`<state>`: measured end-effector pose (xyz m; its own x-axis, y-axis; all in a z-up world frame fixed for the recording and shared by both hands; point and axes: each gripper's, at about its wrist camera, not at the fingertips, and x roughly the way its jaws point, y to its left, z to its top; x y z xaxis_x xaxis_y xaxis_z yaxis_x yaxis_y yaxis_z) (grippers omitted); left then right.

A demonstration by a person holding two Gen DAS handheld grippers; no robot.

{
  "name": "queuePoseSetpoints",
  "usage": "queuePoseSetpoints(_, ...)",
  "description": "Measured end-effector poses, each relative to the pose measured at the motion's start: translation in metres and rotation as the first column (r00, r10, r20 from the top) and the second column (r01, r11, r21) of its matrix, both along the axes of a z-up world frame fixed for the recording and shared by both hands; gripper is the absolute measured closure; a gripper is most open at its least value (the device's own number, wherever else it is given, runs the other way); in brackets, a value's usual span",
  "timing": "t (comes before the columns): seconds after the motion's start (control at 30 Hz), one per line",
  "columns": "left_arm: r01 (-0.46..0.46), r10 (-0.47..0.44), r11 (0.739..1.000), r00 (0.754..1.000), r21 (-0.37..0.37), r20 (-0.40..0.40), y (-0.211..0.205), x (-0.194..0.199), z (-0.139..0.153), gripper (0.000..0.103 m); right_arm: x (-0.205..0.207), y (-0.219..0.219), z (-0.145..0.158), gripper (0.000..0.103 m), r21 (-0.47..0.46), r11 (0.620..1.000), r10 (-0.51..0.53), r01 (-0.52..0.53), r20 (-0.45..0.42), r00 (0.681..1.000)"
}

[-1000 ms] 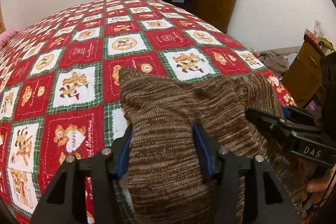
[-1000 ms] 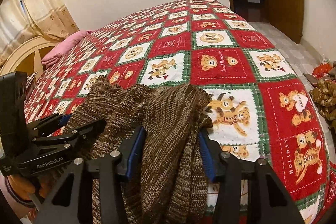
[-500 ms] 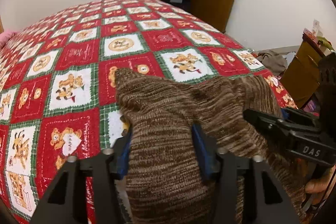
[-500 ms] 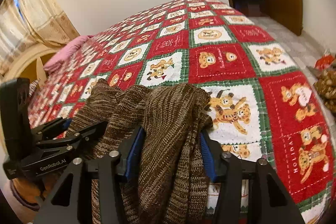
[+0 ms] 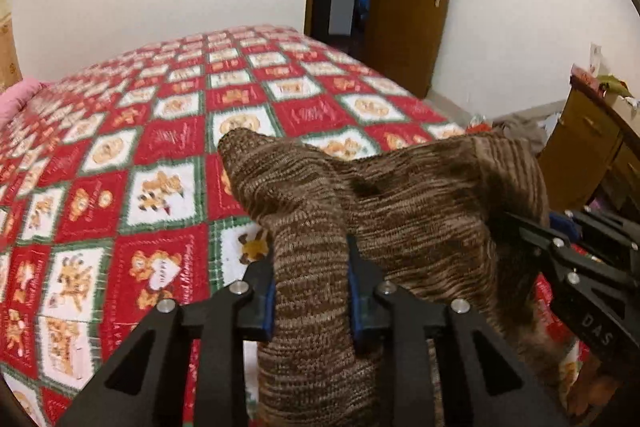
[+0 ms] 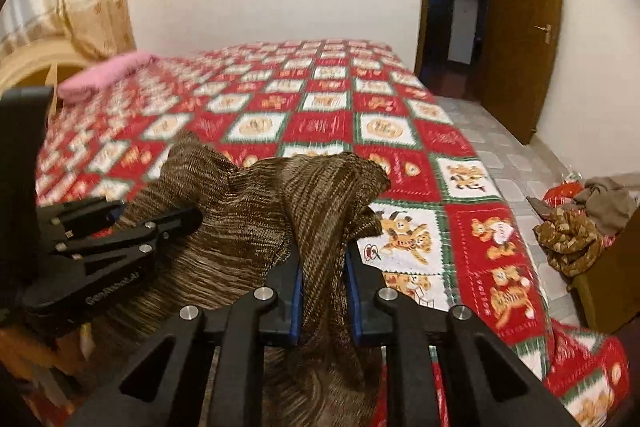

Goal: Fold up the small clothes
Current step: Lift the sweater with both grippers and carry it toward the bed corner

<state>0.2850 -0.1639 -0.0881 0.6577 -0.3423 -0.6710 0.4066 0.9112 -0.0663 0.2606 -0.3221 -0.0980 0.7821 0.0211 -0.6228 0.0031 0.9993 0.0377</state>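
A brown striped knit garment [image 5: 400, 211] hangs between my two grippers, lifted above the near edge of the bed; it also shows in the right wrist view [image 6: 240, 219]. My left gripper [image 5: 310, 291] is shut on its left part. My right gripper [image 6: 322, 291] is shut on a bunched fold of its right part. The right gripper also shows at the right edge of the left wrist view [image 5: 568, 259], and the left gripper shows at the left of the right wrist view [image 6: 120, 239]. The garment's lower part is hidden below the fingers.
The bed has a red, green and white bear-patterned quilt [image 5: 160, 155], also in the right wrist view [image 6: 320, 107]. A pink pillow [image 6: 104, 75] lies at its far left. A wooden door [image 6: 520, 27] stands open. Clothes [image 6: 572, 227] lie on the floor right; a wooden cabinet [image 5: 588, 147] stands there.
Both grippers have risen and tilted up with the garment, so more wall and door show. The jaws have closed tighter on the fabric, which now hangs above the quilt.
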Motion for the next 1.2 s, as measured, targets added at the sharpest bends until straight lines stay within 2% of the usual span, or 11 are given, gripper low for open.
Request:
queuePoseSetpoints(0.07, 0.003, -0.003, 1.000, 0.999, 0.006, 0.043, -0.001, -0.011, 0.011, 0.076, -0.013, 0.003, 0.009, 0.085, 0.009, 1.000, -0.022, 0.021, 0.034, 0.999)
queuePoseSetpoints(0.23, -0.011, 0.013, 1.000, 0.995, -0.020, 0.097, 0.004, -0.028, 0.026, 0.076, -0.039, 0.022, 0.024, 0.085, -0.043, 0.997, -0.053, 0.058, 0.115, 0.992)
queuePoseSetpoints(0.47, -0.025, 0.032, 0.998, 0.989, -0.053, 0.145, 0.012, -0.046, 0.038, 0.076, -0.064, 0.027, 0.035, 0.085, 0.014, 0.995, -0.100, 0.099, 0.167, 0.981)
queuePoseSetpoints(0.6, -0.027, 0.042, 0.996, 0.984, -0.088, 0.171, 0.022, -0.057, 0.048, 0.076, -0.080, 0.031, 0.047, 0.085, 0.044, 0.994, -0.103, 0.096, 0.204, 0.974)
queuePoseSetpoints(0.83, -0.027, 0.054, 0.992, 0.975, -0.127, 0.214, 0.041, -0.077, 0.066, 0.076, -0.109, 0.048, 0.074, 0.085, 0.043, 0.996, -0.085, 0.077, 0.278, 0.957)
queuePoseSetpoints(1.0, -0.039, 0.073, 0.986, 0.974, -0.162, 0.212, 0.059, -0.087, 0.078, 0.076, -0.123, 0.063, 0.087, 0.085, 0.035, 0.998, -0.064, 0.056, 0.308, 0.949)
queuePoseSetpoints(1.2, -0.052, 0.092, 0.985, 0.966, -0.167, 0.241, 0.085, -0.105, 0.089, 0.076, -0.143, 0.082, 0.099, 0.085, 0.079, 0.997, -0.044, 0.019, 0.327, 0.944)
